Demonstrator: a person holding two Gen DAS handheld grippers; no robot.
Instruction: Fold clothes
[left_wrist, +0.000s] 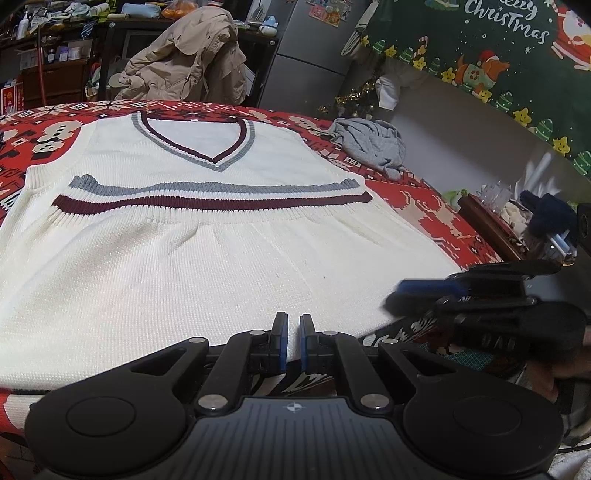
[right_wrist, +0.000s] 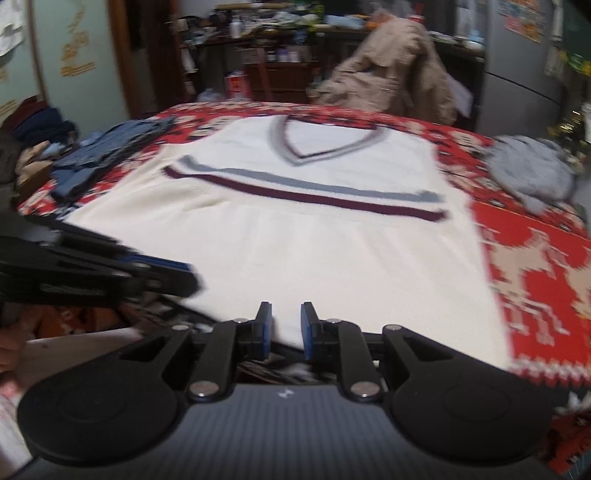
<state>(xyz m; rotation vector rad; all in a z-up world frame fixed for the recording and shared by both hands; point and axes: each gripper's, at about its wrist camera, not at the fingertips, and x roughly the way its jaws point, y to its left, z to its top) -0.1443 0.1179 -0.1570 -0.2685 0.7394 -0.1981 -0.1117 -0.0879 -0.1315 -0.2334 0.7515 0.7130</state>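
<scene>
Nearest the lens is the near fold edge of the cream knit vest (left_wrist: 221, 266), which lies flat on the red Christmas-pattern cloth (left_wrist: 424, 206) with its bottom hem already turned up over the chest, V-neck at the far end.

Going left to right: some folded blue denim (right_wrist: 110, 155) sits off at the far left, probably a finished piece parked out of the way. My left gripper (left_wrist: 293, 341) has its jaws almost together right at the vest's near edge; I can't tell if knit is pinched between them. My right gripper (right_wrist: 286, 330) sits at the same edge further right, jaws a narrow gap apart and nothing clamped. I'd guess both are lined up there for the next fold.

Far right there's a crumpled grey garment (left_wrist: 369, 144), likely waiting its turn. Only readable writing is "Merry Christmas" on the green hanging (left_wrist: 498, 22).
</scene>
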